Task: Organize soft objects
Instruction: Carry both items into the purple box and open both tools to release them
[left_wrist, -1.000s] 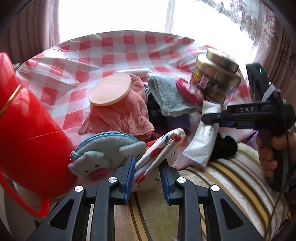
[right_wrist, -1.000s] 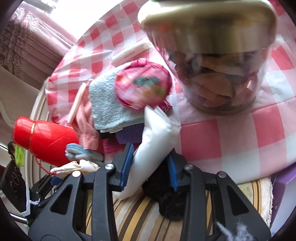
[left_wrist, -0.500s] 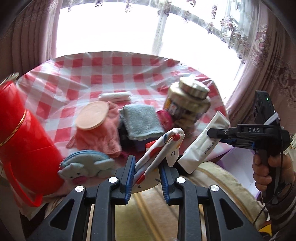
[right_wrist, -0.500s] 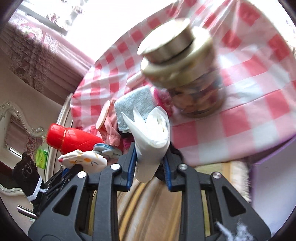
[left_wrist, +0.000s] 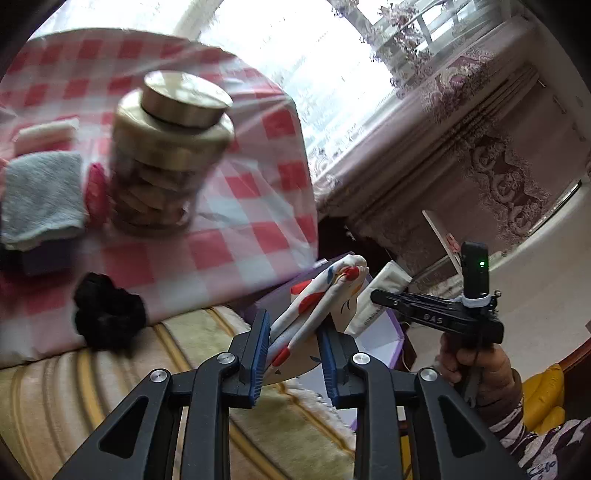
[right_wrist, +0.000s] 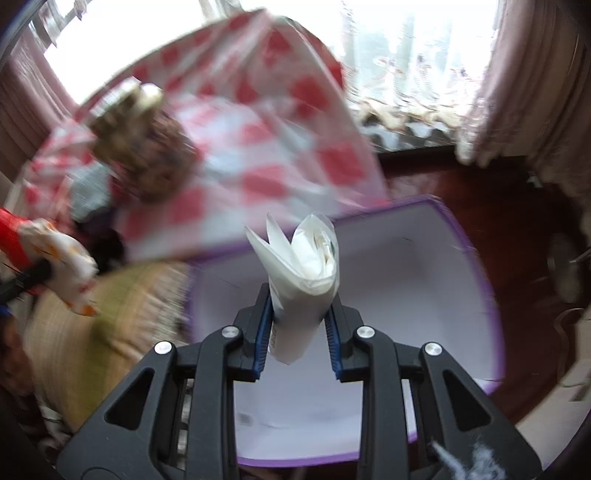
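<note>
Over the box (right_wrist: 461, 258), right gripper (right_wrist: 297, 341) clamps a white pack (right_wrist: 306, 280); nothing inside yet. Left gripper (left_wrist: 293, 349) pinches a printed cloth (left_wrist: 321, 295) nearby. Towel (left_wrist: 40, 192), scrunchie (left_wrist: 107, 314) remain on the table (left_wrist: 240, 236).

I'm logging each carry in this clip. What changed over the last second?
Both grippers lifted their loads off the checked table and swung right. The right gripper now holds the white packet over the purple-rimmed box; the left gripper follows with the red-spotted white cloth. Both grips stayed shut; the jar, grey towel and black scrunchie stayed put.
</note>
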